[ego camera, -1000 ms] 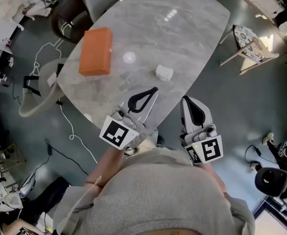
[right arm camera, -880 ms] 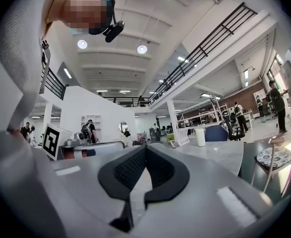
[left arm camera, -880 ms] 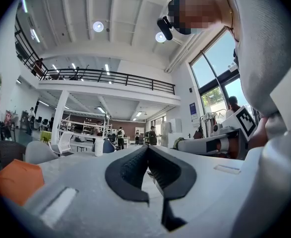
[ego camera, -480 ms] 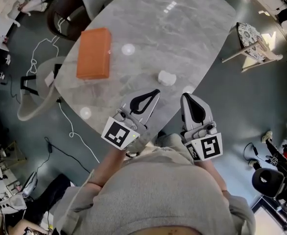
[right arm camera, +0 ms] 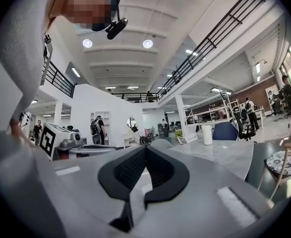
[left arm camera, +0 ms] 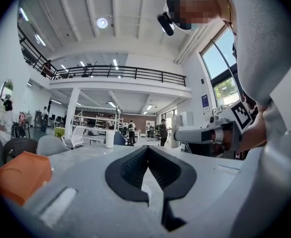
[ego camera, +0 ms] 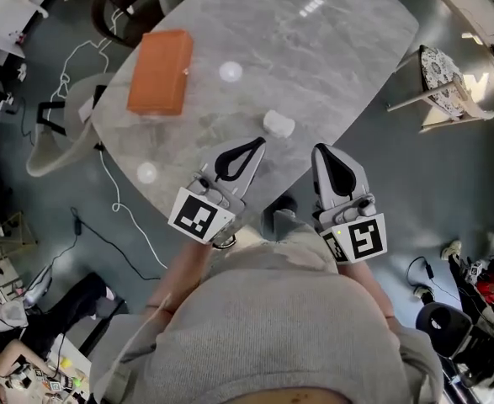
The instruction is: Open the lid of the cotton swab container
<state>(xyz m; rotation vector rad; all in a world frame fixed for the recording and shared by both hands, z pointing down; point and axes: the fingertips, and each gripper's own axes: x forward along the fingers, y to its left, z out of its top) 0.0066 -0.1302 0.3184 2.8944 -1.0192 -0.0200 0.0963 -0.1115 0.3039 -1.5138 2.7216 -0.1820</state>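
Observation:
The cotton swab container [ego camera: 278,124] is a small white box with its lid down, lying on the grey marble table [ego camera: 331,49] near the front edge. My left gripper [ego camera: 259,143] is shut and empty, its tip just short of the container and a little to its left. My right gripper [ego camera: 321,150] is also shut and empty; it hovers over the table's edge to the right of the container. Both point level across the table. In the left gripper view the black pads [left arm camera: 130,167] meet at the tip of the left gripper [left arm camera: 147,150]; the right gripper [right arm camera: 146,150] looks the same in its own view.
An orange box [ego camera: 158,72] lies on the table's left side, also seen low left in the left gripper view [left arm camera: 19,175]. A white cylinder [left arm camera: 109,139] stands at the table's far end. A stool [ego camera: 440,74] stands on the floor at the right, with chairs and cables at the left.
Both grippers have edged forward over the table's front edge, and the left tip is slightly nearer the container. Both stay shut.

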